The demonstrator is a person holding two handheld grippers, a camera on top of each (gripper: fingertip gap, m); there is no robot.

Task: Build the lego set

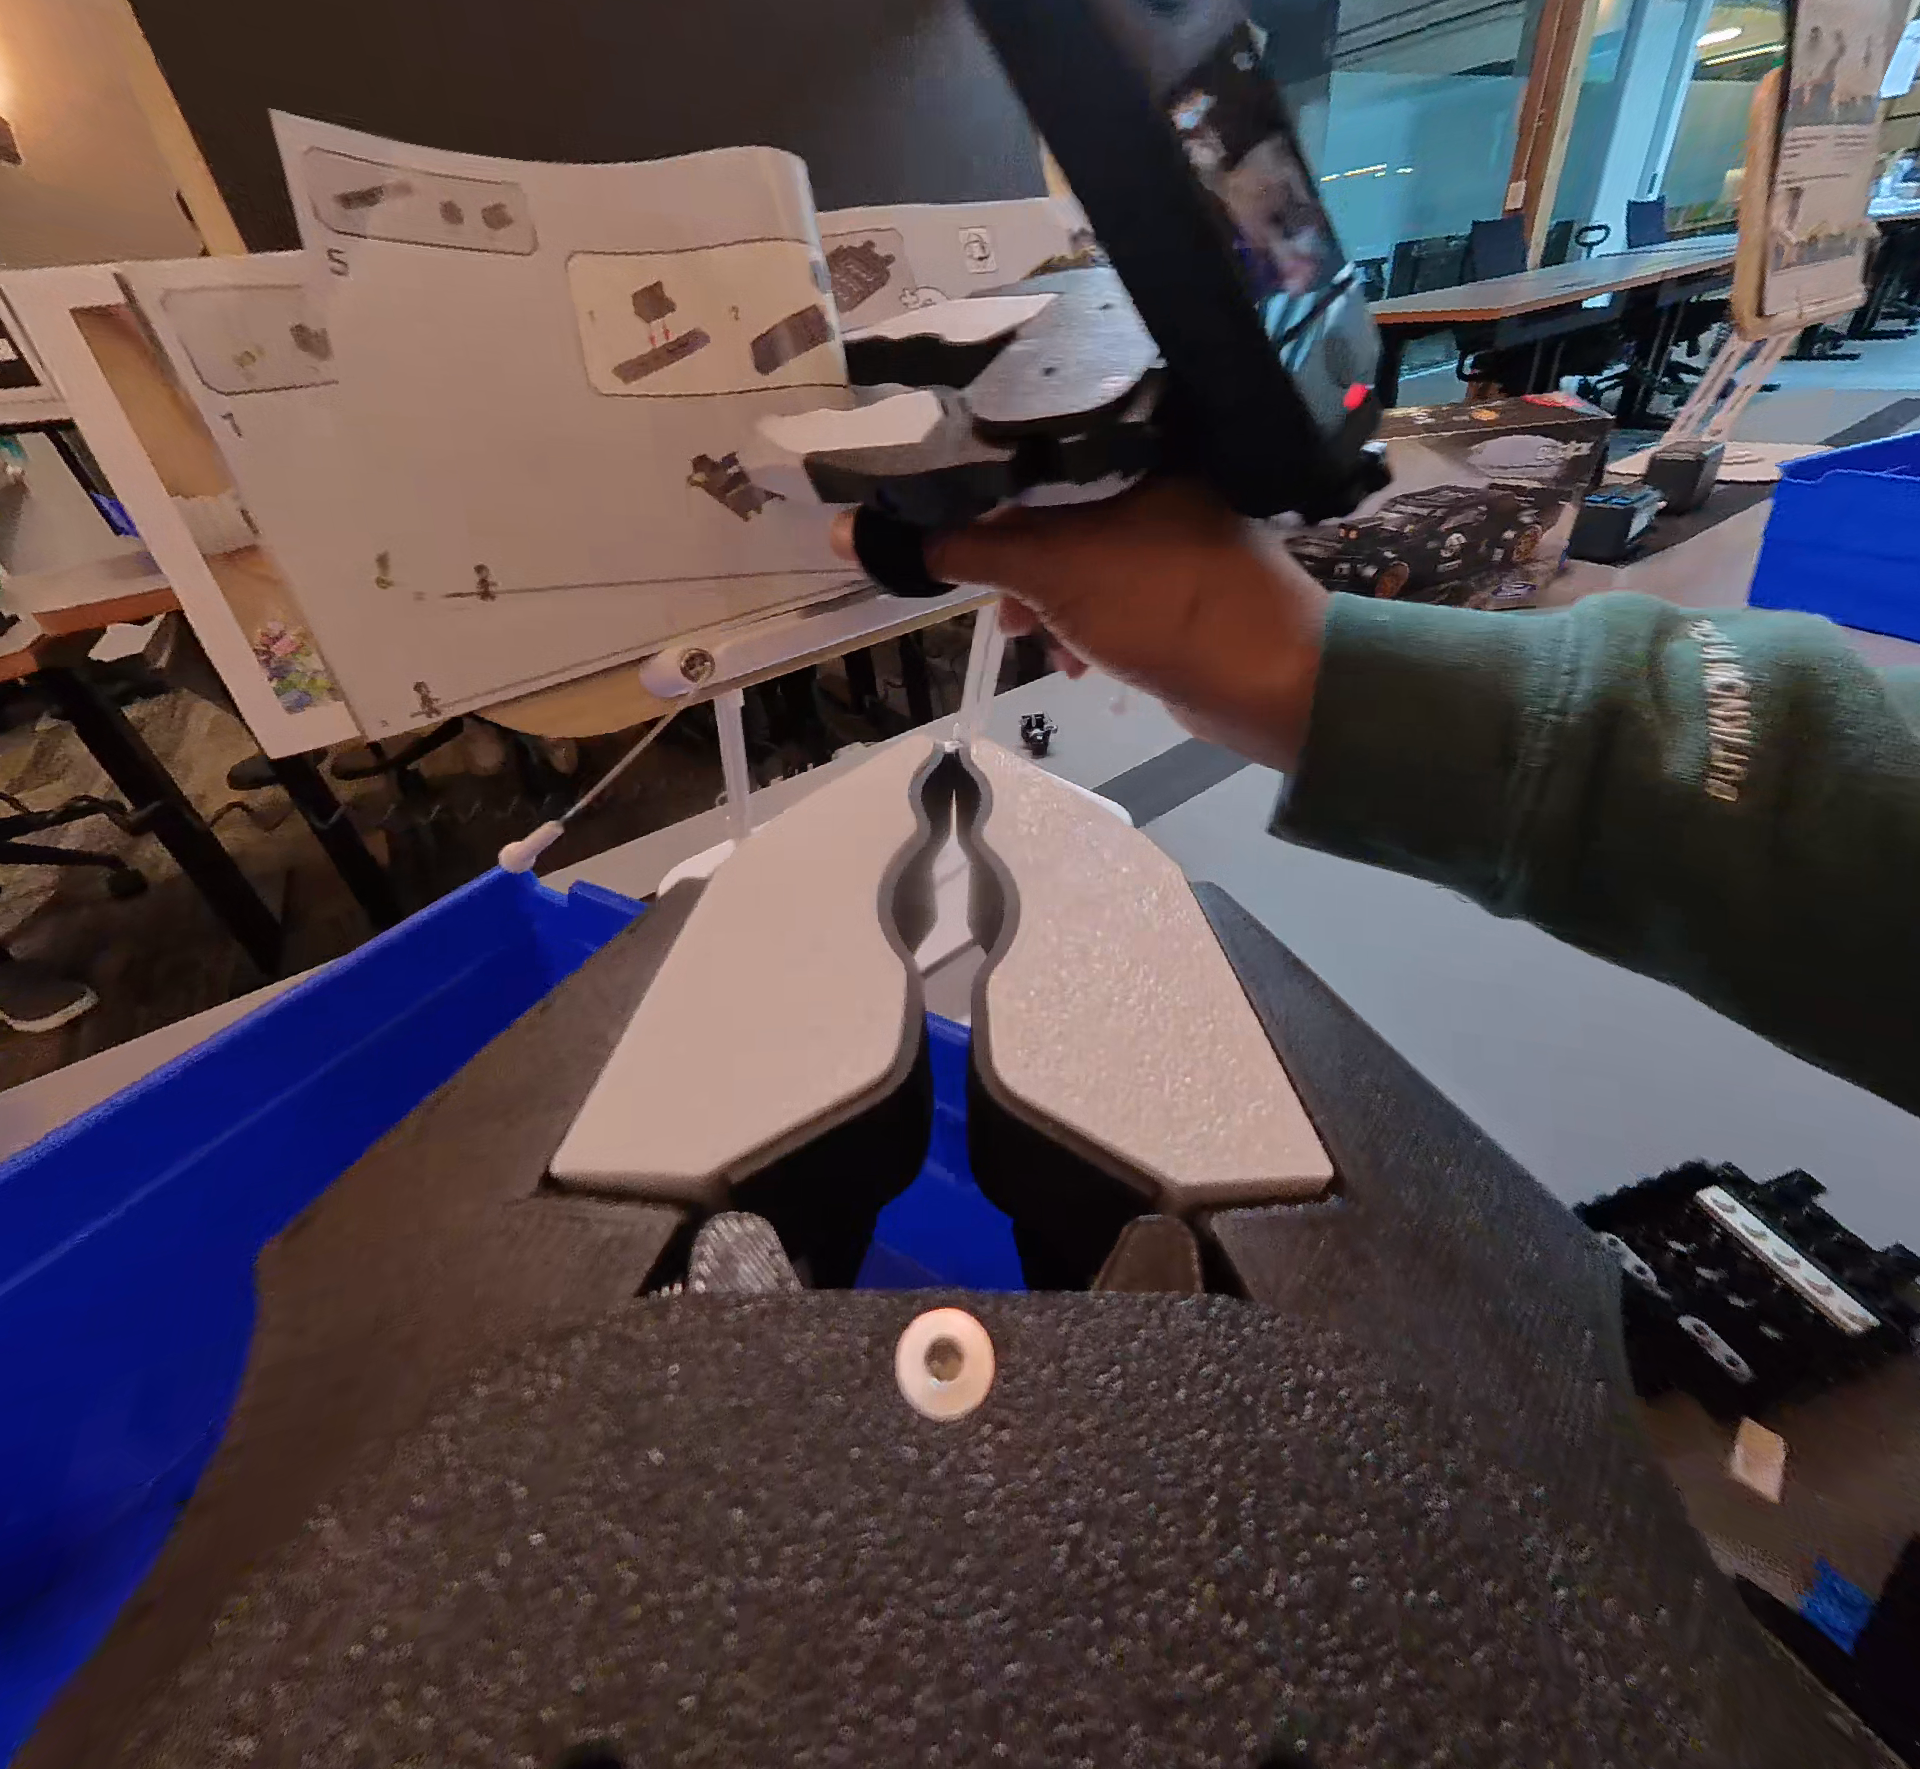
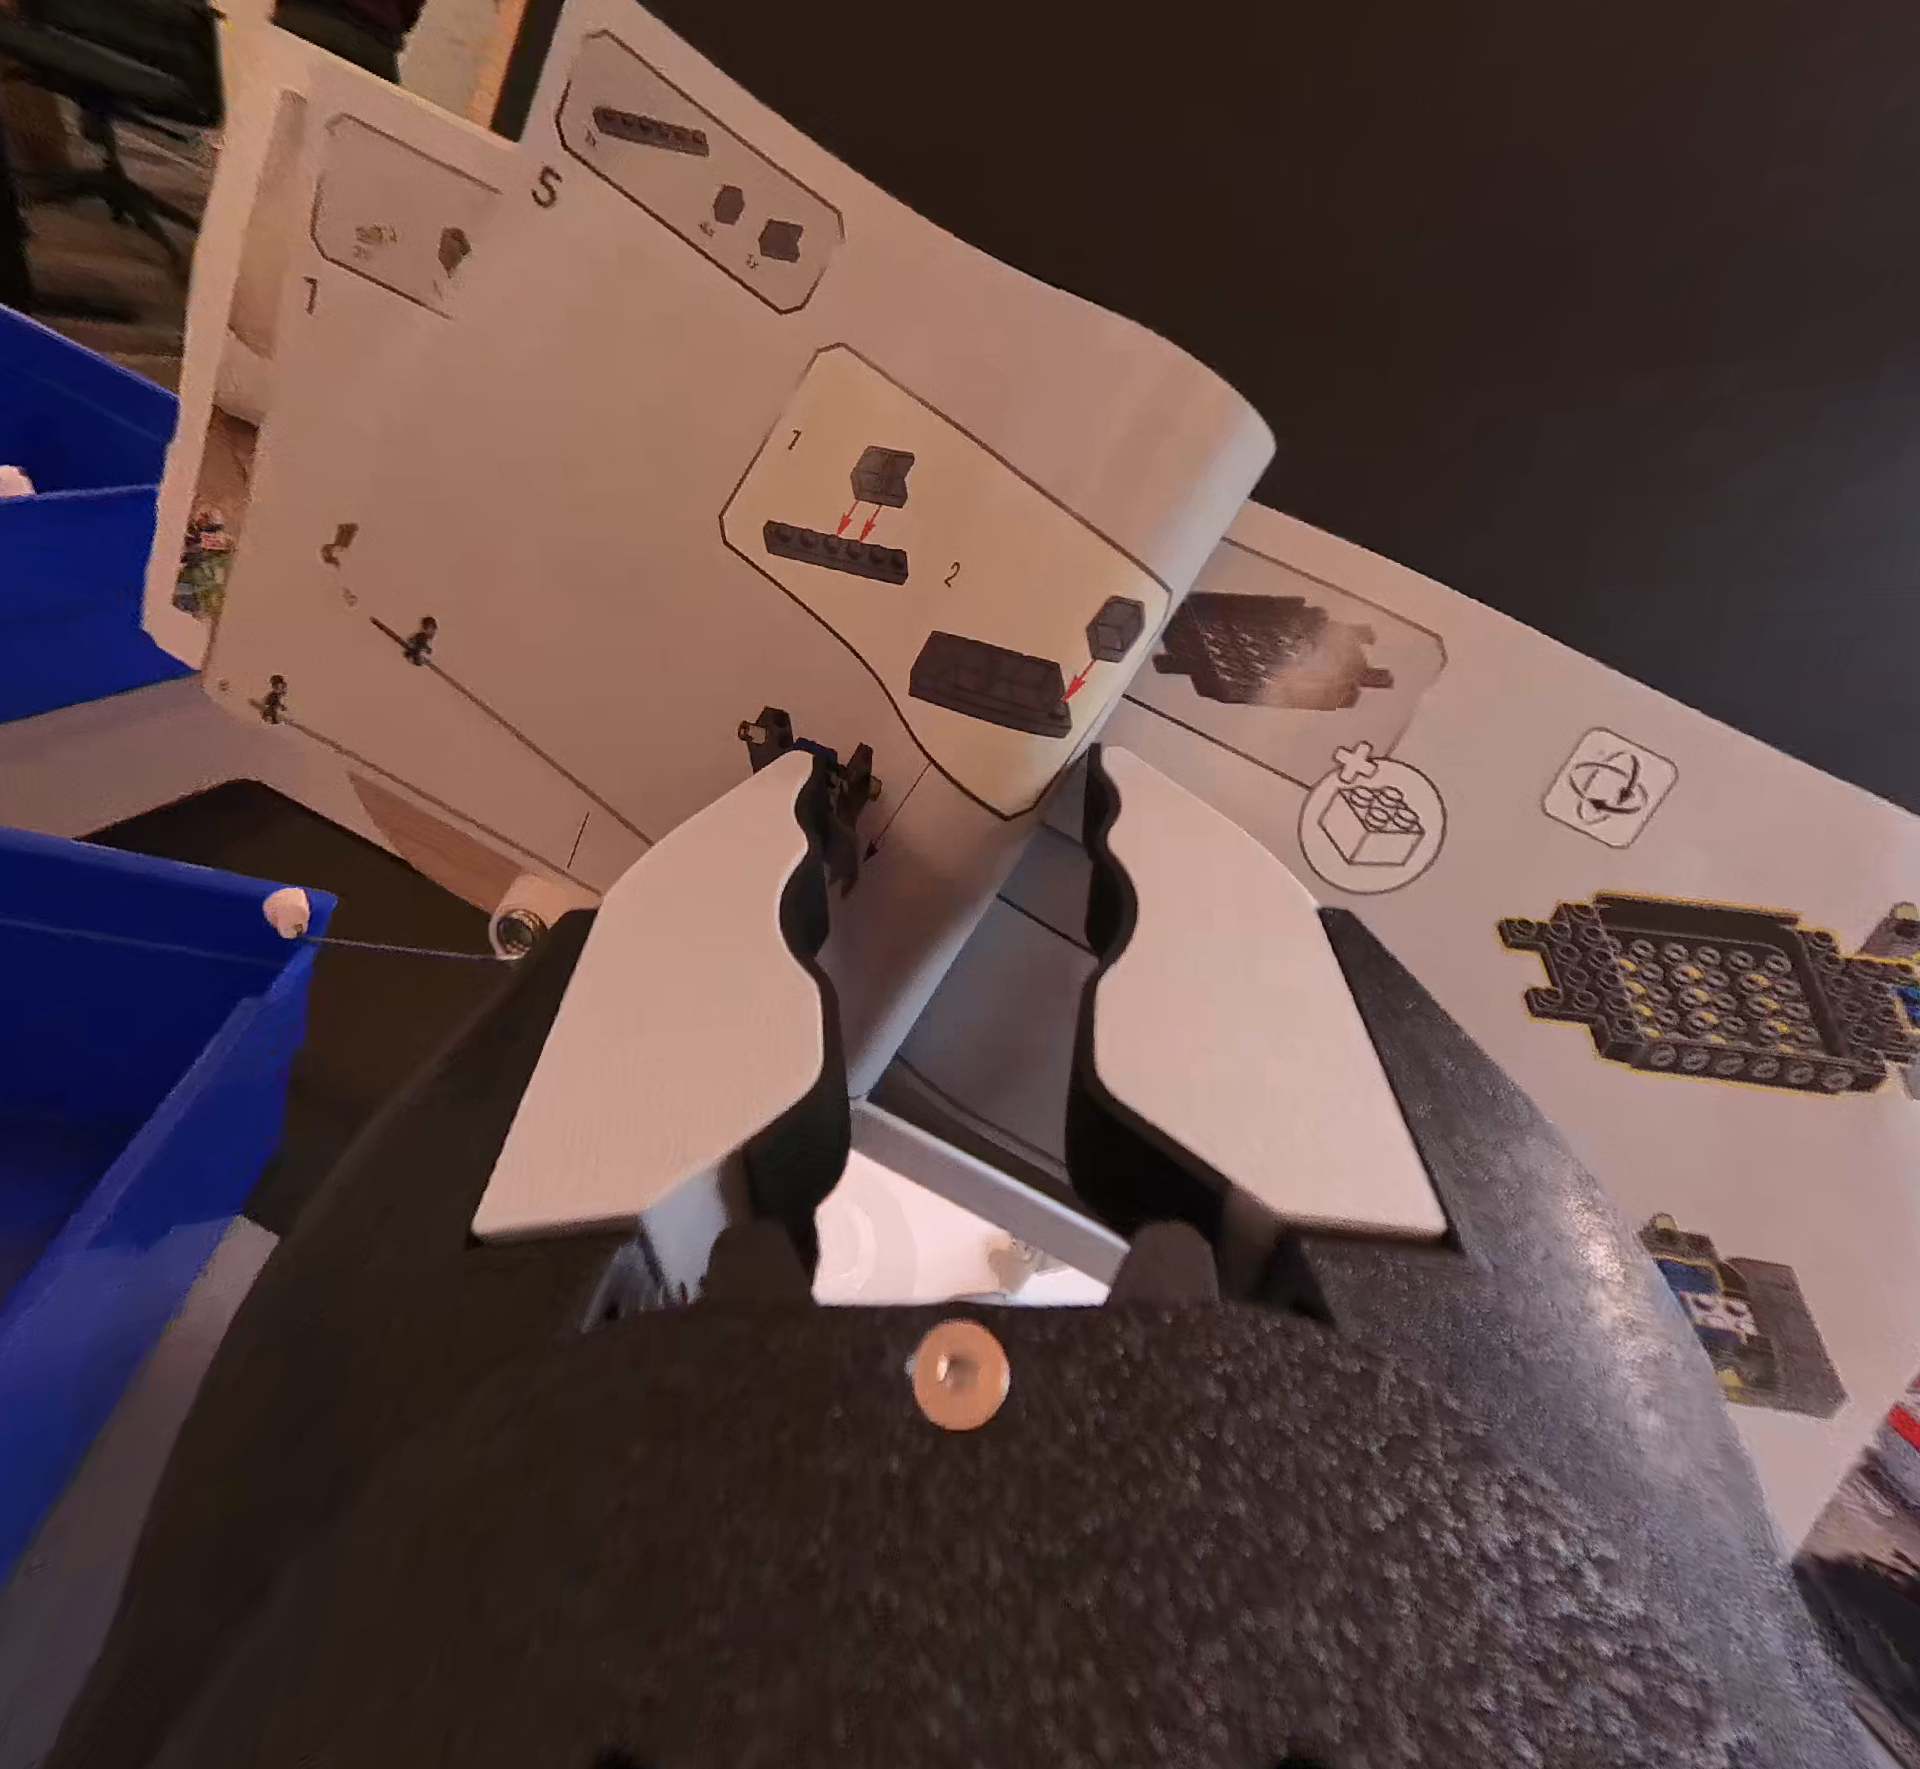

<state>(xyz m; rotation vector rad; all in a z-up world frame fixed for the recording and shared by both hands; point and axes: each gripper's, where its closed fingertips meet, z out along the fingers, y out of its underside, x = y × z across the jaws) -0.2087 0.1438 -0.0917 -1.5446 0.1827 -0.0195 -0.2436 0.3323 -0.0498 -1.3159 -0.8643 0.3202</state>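
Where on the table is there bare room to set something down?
Bare grey tabletop lies right of the shut left gripper, under the sleeve, and ahead around the small black piece. Crowded: blue bin on the left, black brick assembly near right, booklet stand ahead, where the open right gripper works.

Colours noted
Blue bin (image 1: pixel 312 1044); white booklet (image 2: pixel 644 514) with black diagrams, red arrows; green sleeve (image 1: pixel 1621 815); grey table (image 1: pixel 1455 971).
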